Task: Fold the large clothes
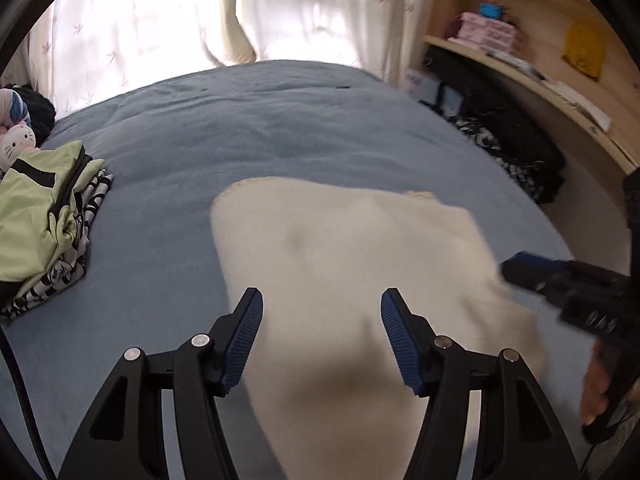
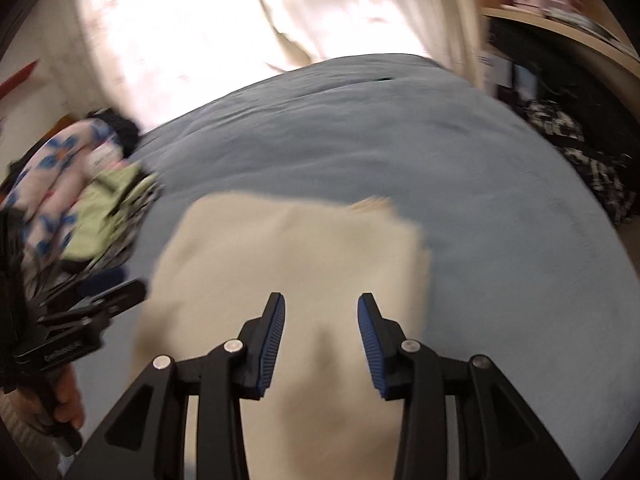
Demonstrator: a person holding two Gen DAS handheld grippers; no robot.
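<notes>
A cream knit garment [image 1: 344, 264] lies folded on the blue-grey bed cover [image 1: 256, 136]; it also shows in the right wrist view [image 2: 280, 256]. My left gripper [image 1: 322, 304] is open and empty, hovering over the garment's near part. My right gripper [image 2: 321, 306] is open and empty above the same garment. The right gripper also shows at the garment's right edge in the left wrist view [image 1: 516, 266]. The left gripper shows at the garment's left edge in the right wrist view [image 2: 132, 292]. The right wrist view is blurred by motion.
A pile of folded clothes with a pale green top [image 1: 44, 216] sits on the bed's left side, with a plush toy [image 1: 18, 142] behind it. Wooden shelves [image 1: 532, 68] and dark clothes [image 1: 516, 148] stand right of the bed. Curtains [image 1: 168, 16] hang behind.
</notes>
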